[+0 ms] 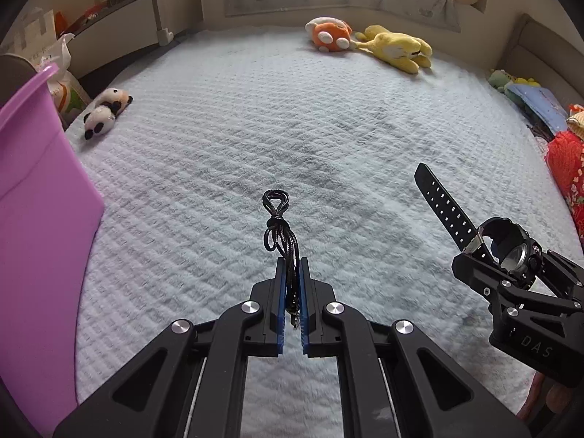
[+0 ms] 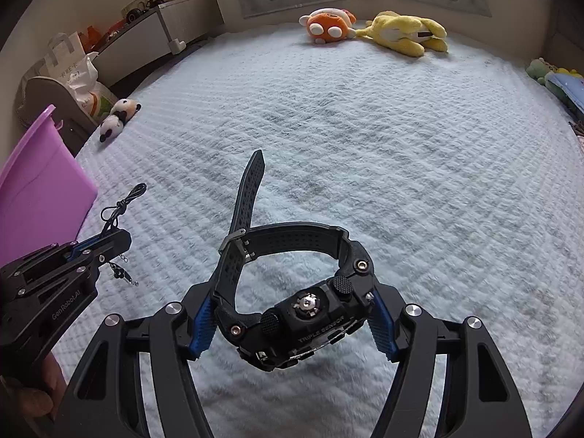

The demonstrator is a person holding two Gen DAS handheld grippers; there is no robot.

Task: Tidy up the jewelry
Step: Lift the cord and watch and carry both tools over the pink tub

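Note:
My left gripper (image 1: 292, 268) is shut on a black cord necklace (image 1: 279, 219). The cord's loop sticks out past the blue pads, held above the pale blue bedspread (image 1: 255, 127). From the right wrist view, this left gripper (image 2: 118, 239) shows the cord (image 2: 124, 202) in front and a small pendant (image 2: 122, 273) dangling below. My right gripper (image 2: 292, 301) is shut on a chunky black watch (image 2: 317, 323), with the pads pressing on the case and strap. The loose strap end (image 2: 248, 189) points up and away. The right gripper (image 1: 505, 273) with the watch (image 1: 511, 252) is at the right of the left wrist view.
A purple plastic bin (image 1: 36, 219) (image 2: 40, 189) stands close on the left. A panda plush (image 1: 104, 111), an orange plush (image 1: 328, 34) and a yellow plush (image 1: 398, 49) lie on the bed. Bags (image 2: 78, 73) sit beyond the left edge and red fabric (image 1: 565, 168) at the right. A hand (image 2: 33, 398) holds the left gripper.

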